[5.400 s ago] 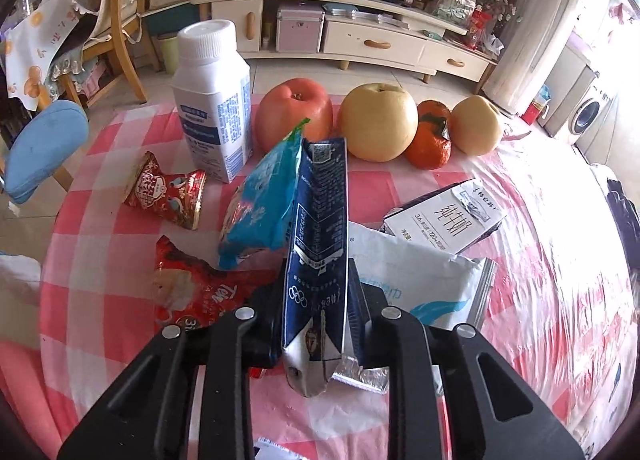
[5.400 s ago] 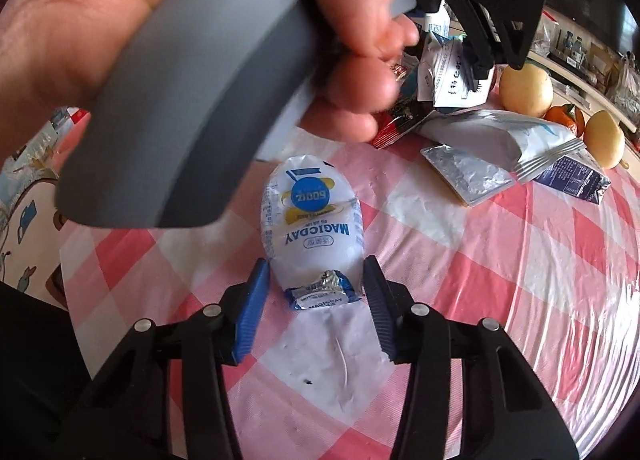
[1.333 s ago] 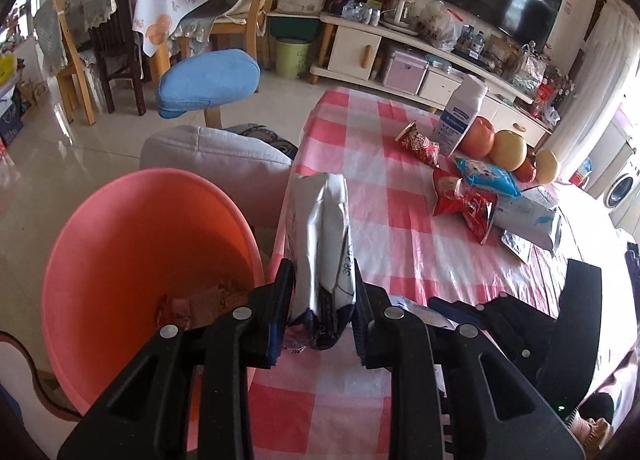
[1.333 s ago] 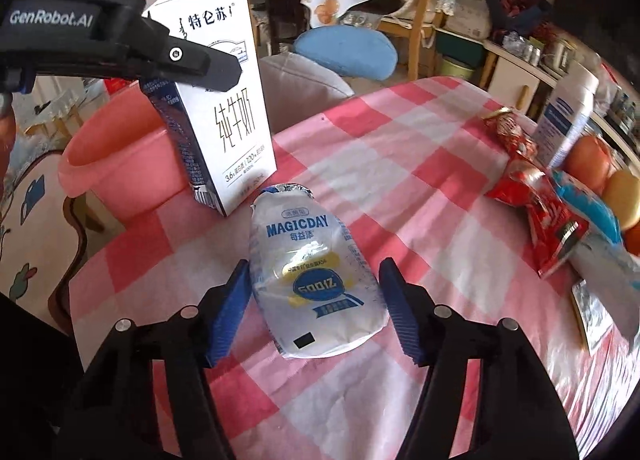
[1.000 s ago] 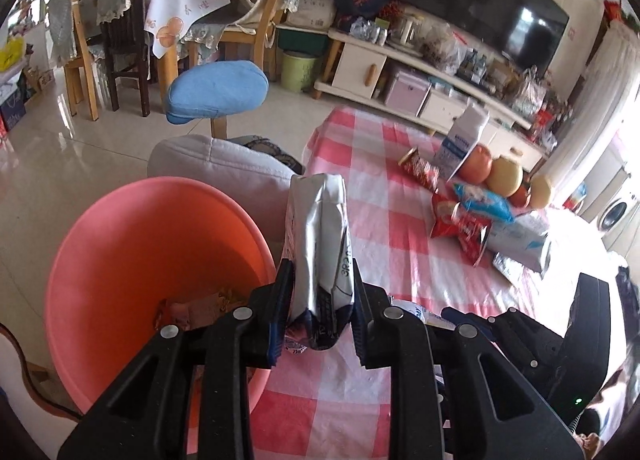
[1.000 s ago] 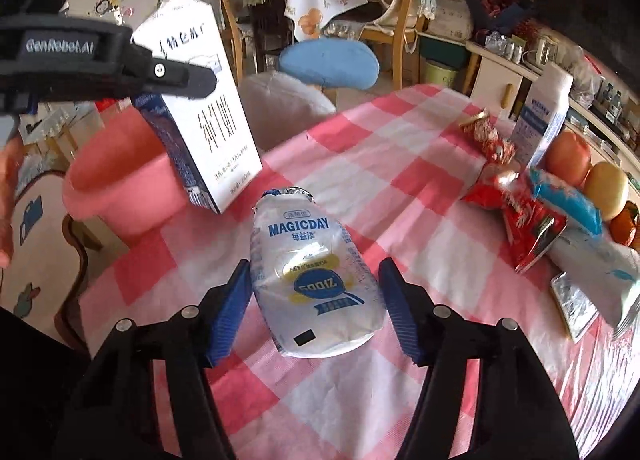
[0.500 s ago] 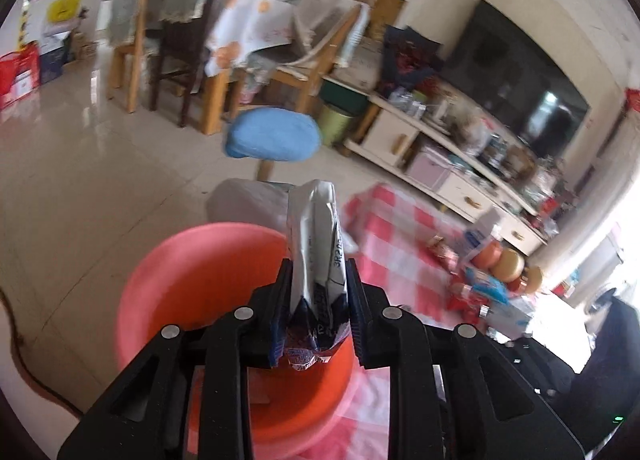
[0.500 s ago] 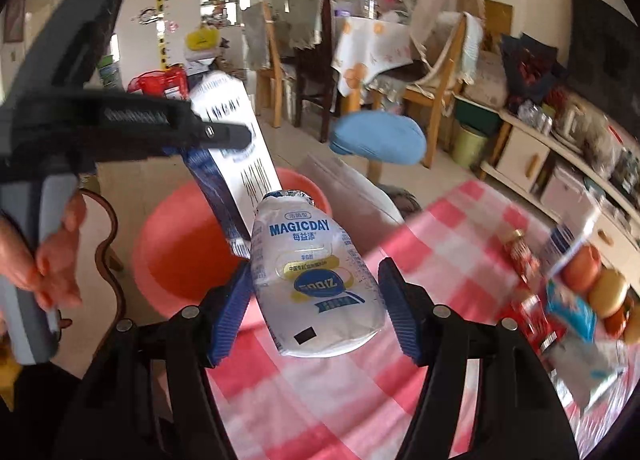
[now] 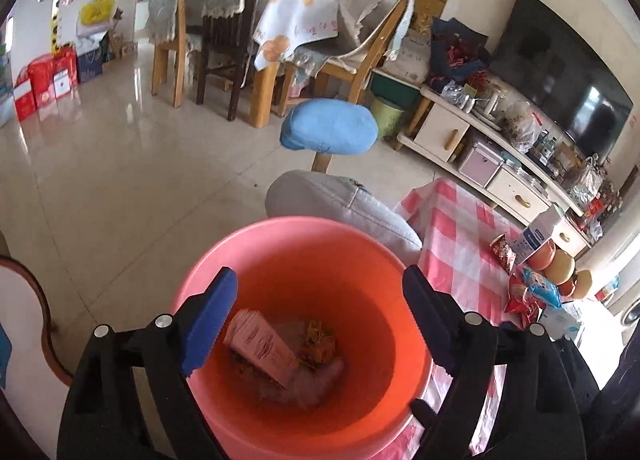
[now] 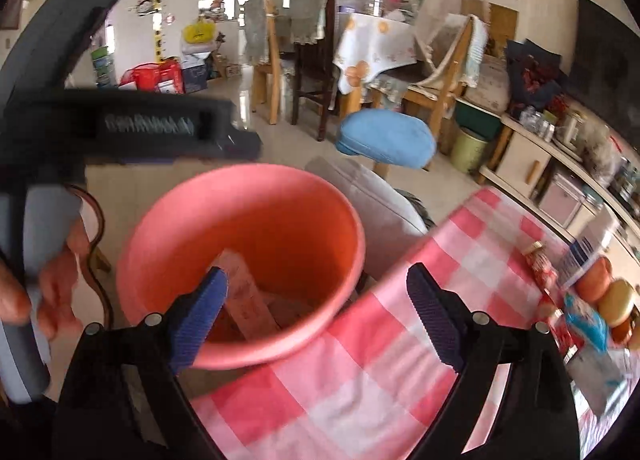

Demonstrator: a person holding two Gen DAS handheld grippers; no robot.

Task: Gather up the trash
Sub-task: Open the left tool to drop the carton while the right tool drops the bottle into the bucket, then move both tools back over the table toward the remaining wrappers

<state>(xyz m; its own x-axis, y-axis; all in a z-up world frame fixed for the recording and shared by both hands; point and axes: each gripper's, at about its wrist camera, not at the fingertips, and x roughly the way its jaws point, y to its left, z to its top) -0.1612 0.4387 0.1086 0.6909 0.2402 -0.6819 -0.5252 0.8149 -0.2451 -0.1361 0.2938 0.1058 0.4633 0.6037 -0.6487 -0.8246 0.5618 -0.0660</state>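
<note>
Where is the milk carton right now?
The milk carton lies slanted at the bottom of the pink bucket beside the checkered table, seen between the open fingers in the left wrist view, with other trash next to it.

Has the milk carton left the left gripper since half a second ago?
Yes. The left gripper is open above the pink bucket, and the milk carton now lies down inside it on the other trash.

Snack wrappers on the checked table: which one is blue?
The blue wrapper beside the fruit; the wrappers around it are red.
</note>
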